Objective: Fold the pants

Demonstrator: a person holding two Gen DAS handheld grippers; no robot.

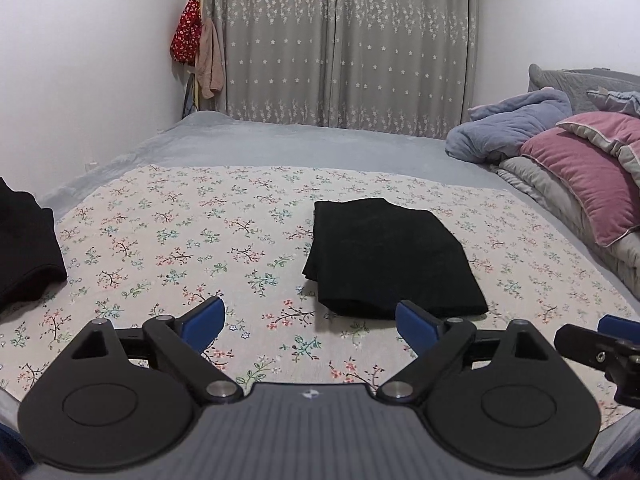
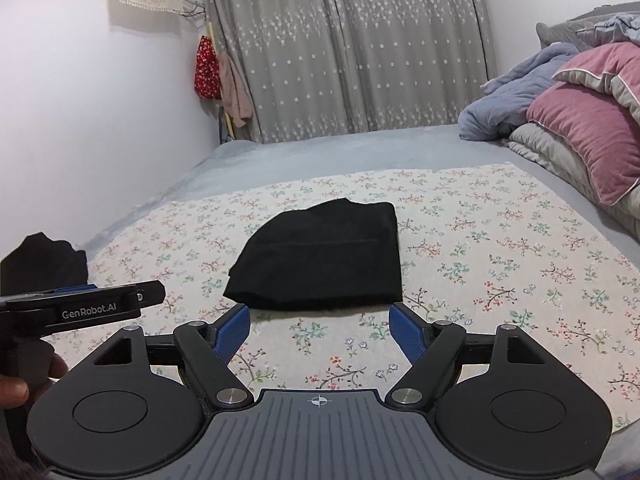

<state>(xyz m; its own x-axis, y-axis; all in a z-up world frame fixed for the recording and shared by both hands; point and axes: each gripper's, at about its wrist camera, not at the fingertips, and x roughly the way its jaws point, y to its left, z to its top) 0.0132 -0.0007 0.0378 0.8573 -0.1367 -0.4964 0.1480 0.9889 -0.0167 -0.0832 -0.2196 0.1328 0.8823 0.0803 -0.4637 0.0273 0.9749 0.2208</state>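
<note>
Black pants [image 1: 390, 258] lie folded into a compact rectangle on the floral cloth [image 1: 180, 240] spread over the bed. They also show in the right wrist view [image 2: 324, 258]. My left gripper [image 1: 308, 320] is open and empty, just short of the pants' near edge and a little left of them. My right gripper [image 2: 319, 326] is open and empty, centred just in front of the pants' near edge. The right gripper's tip shows at the right of the left wrist view [image 1: 600, 340]. The left gripper's body shows at the left of the right wrist view [image 2: 80, 308].
Another black garment [image 1: 24, 252] lies at the cloth's left edge, also in the right wrist view [image 2: 44, 260]. A pink pillow [image 1: 580, 176], grey quilt and blue blanket [image 1: 508, 128] pile up at the right. Grey curtains [image 1: 344, 40] hang behind the bed; a white wall runs along the left.
</note>
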